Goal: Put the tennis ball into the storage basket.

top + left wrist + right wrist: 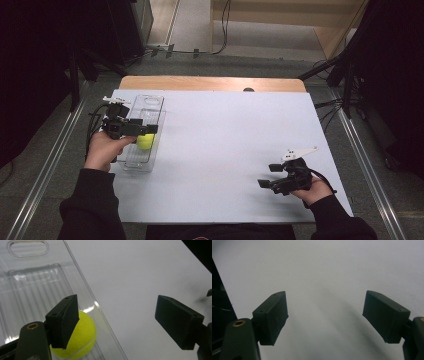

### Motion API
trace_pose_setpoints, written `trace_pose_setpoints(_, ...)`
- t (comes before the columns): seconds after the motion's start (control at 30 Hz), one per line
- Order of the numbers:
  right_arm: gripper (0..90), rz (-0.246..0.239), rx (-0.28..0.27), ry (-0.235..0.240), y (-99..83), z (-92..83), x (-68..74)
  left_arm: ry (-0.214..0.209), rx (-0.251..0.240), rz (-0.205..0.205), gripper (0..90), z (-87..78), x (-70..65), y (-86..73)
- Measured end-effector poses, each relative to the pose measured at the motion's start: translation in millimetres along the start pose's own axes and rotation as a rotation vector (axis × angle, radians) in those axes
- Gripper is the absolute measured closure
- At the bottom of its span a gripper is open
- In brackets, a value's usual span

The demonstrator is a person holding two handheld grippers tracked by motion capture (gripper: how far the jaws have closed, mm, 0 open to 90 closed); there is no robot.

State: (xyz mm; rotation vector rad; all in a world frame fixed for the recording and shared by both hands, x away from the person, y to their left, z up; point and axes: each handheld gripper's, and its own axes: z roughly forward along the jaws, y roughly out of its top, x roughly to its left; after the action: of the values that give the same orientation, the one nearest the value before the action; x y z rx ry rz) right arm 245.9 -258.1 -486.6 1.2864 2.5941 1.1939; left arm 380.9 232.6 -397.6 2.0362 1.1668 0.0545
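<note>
So starting on the left: the left gripper (145,129) is held over a clear plastic tray (150,102) that sits near the left edge of the white table (225,150). In the left gripper view its jaws stand wide apart with nothing pinched between them. One jaw hangs over the tray, right above the ball, and the other is out over the bare white surface past the tray's long edge. The tennis ball (145,141), yellow-green, lies inside the tray at the end nearer the person, tucked against the tray's side wall. From that same view the ball (80,340) looks to be below and behind the jaw rather than pressed by it, though I can't tell for sure if the pad brushes it. The tray's far end has a ribbed floor and a slotted handle cutout, nothing in it.

Moving right, the middle of the table is plain white. Near the right front corner the right gripper (269,176) points leftward, well apart from the tray. Its own view shows both jaws spread wide over bare table, holding nothing
</note>
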Motion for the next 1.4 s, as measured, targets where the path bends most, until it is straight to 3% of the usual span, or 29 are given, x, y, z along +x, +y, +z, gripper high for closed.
trace_pose_setpoints(0.47, 18.1, -0.008, -0.007, 0.005, -1.8, -3.2, 4.7, -0.047, 0.010, 0.055, 20.1, 6.5, -24.3, -6.4)
trace_pose_setpoints(0.6, 18.1, -0.008, -0.008, 0.002, -1.1, -2.8, 6.5, -0.069, 0.006, 0.057, 20.1, 6.2, -28.3, -9.3)
trace_pose_setpoints(1.4, 18.1, -0.004, -0.006, -0.004, -2.5, -3.9, 6.4, -0.113, 0.018, 0.111, 20.2, 17.8, -50.1, -19.3)
